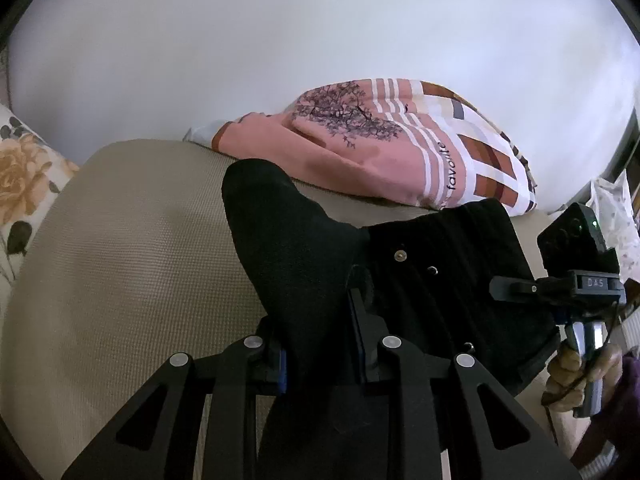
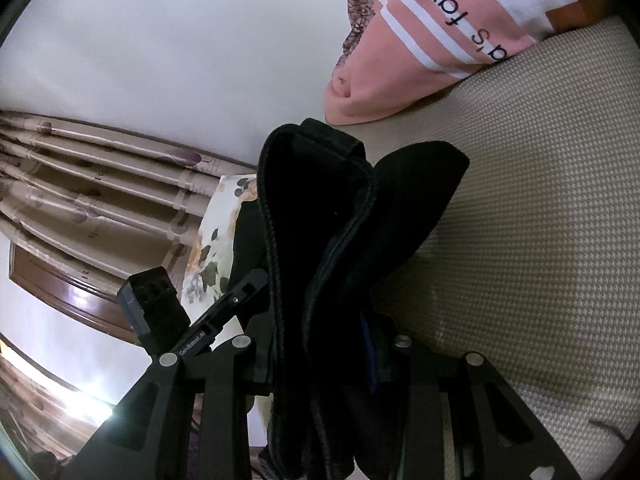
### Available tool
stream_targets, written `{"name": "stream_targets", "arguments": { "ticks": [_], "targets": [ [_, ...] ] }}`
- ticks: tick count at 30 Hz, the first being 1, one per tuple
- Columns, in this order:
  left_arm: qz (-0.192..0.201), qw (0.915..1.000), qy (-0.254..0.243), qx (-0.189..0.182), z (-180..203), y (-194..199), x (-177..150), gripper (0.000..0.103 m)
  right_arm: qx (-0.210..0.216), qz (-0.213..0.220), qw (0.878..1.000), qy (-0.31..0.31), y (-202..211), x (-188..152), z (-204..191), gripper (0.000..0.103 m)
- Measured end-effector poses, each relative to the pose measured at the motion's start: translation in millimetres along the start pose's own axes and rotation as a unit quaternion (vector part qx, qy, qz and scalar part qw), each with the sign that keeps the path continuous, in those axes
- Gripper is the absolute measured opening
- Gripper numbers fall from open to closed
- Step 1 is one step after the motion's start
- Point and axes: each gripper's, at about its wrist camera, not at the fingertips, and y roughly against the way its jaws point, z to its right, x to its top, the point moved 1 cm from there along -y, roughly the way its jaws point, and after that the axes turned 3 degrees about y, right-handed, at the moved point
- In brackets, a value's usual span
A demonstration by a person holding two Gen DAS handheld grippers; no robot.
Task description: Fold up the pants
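The black pants (image 1: 304, 248) are lifted above a beige woven mattress (image 1: 120, 264). My left gripper (image 1: 320, 340) is shut on a bunched fold of the black cloth, which rises between its fingers. The waistband part with metal studs (image 1: 432, 264) stretches right toward my right gripper (image 1: 516, 286), seen from the side in a hand. In the right wrist view my right gripper (image 2: 324, 356) is shut on a thick stitched edge of the pants (image 2: 320, 208), which stand up in front of the camera. The left gripper (image 2: 236, 300) shows to its left.
A pink striped blanket with a tree print (image 1: 384, 148) lies at the far side of the mattress and shows in the right wrist view (image 2: 424, 36). A floral pillow (image 1: 20, 176) is at the left. Curtains (image 2: 100, 184) hang beside a white wall (image 1: 320, 32).
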Motion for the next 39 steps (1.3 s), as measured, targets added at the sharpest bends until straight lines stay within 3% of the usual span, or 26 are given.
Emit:
{"name": "stream_targets", "arguments": {
  "ticks": [24,39],
  "targets": [
    [-0.006,0.9999,0.006,0.009,-18.1,-12.5,-4.7,0.024,-0.014,0.007,1.000,-0.004,3.3,-2.8,2.8,0.031],
    [-0.011,0.9996,0.015,0.022,-35.5,-27.7,-13.5,0.029,-0.066,0.004,0.998,0.019,-1.7,-5.7,1.0,0.030]
  ]
}}
